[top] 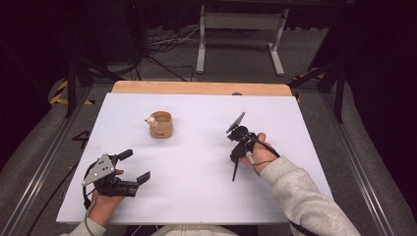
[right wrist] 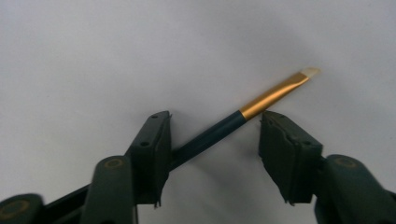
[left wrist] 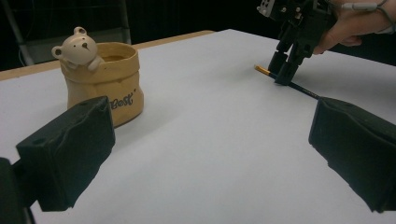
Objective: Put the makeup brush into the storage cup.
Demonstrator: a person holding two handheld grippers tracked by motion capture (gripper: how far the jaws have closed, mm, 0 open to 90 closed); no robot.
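Observation:
A thin dark paintbrush (right wrist: pixel 261 100) with a gold ferrule and pale bristles lies flat on the white table top (top: pixel 196 196). My right gripper (right wrist: pixel 215 126) points down over it, a jaw on each side of the handle, with a gap still showing on the right side, so it is open around the brush. In the high view that gripper (top: pixel 237 156) is right of centre and the brush handle (top: pixel 235 172) sticks out toward the front. A tan bag-shaped pot (top: pixel 161 125) with a small bear on its rim stands left of centre. My left gripper (top: pixel 135 166) rests open and empty at the front left.
From the left gripper view I look across the table at the pot (left wrist: pixel 105 79), the right gripper (left wrist: pixel 281 70) and the brush (left wrist: pixel 299 87). A wooden strip (top: pixel 196 87) runs along the far edge, and a metal desk frame (top: pixel 241 29) and cables are on the floor beyond.

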